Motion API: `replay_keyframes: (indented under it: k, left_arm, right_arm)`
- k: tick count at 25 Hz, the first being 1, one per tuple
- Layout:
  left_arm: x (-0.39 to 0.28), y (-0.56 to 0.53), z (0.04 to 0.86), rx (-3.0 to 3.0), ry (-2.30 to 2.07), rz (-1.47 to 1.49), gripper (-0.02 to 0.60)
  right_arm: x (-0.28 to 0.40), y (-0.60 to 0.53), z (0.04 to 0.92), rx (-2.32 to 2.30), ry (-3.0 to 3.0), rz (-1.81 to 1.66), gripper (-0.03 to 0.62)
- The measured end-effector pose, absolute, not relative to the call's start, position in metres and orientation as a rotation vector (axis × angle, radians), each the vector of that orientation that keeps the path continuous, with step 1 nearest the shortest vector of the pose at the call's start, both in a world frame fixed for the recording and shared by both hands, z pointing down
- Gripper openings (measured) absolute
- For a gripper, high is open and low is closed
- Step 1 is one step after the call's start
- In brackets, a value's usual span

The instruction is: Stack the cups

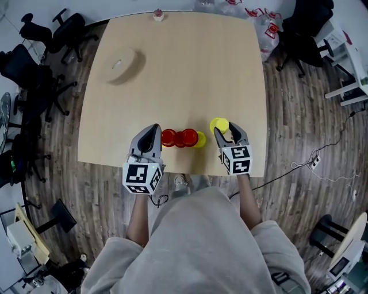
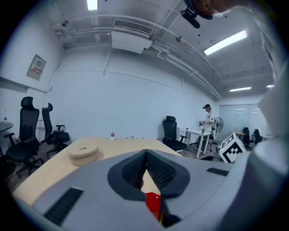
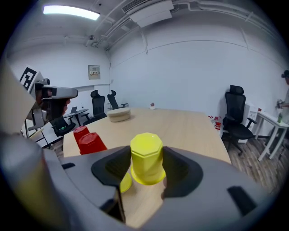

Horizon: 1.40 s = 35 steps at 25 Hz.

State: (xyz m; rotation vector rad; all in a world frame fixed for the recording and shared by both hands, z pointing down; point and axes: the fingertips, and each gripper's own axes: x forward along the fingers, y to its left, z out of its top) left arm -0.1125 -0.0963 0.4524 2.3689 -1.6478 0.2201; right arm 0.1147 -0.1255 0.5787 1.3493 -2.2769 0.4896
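My right gripper (image 1: 226, 128) (image 3: 146, 159) is shut on an upside-down yellow cup (image 1: 219, 124) (image 3: 146, 155), which sits between both pads near the table's front right. A second yellow cup (image 1: 200, 140) (image 3: 125, 182) stands on the table just left of and below it. Two red cups (image 1: 168, 137) (image 1: 187, 138) stand upside down in a row beside that one, and they also show in the right gripper view (image 3: 91, 142) (image 3: 81, 131). My left gripper (image 1: 153, 131) (image 2: 146, 155) is shut and empty, just left of the red cups. One red cup (image 2: 153, 202) shows below its jaws.
A round wooden disc (image 1: 122, 64) (image 2: 83, 151) lies at the table's far left. A small object (image 1: 158, 15) stands at the far edge. Office chairs (image 1: 40, 63) ring the table (image 1: 190, 74). A person (image 2: 207, 121) stands far off by a side desk.
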Motion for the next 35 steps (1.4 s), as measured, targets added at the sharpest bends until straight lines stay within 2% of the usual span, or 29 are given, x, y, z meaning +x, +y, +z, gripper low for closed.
replay_keyframes:
  k: [8,17,28,35]
  left_arm:
    - [-0.121,-0.082,0.447,2.383,-1.666,0.202,0.012]
    - [-0.143,-0.069,0.441,2.362,-1.72,0.191,0.012]
    - [-0.166,-0.06,0.44,2.321,-1.773,0.165,0.012]
    - [-0.169,-0.06,0.443,2.315,-1.767,0.153,0.012]
  right_arm:
    - [0.085,-0.116,0.535,1.326,-2.355,0.402,0.224]
    - [0.016,-0.121,0.472,1.185,-2.524,0.258,0.224]
    - [-0.045,-0.096,0.48,0.974,-2.557,0.249,0.224]
    - [-0.053,-0.08,0.495,0.919,-2.522,0.275,0.225]
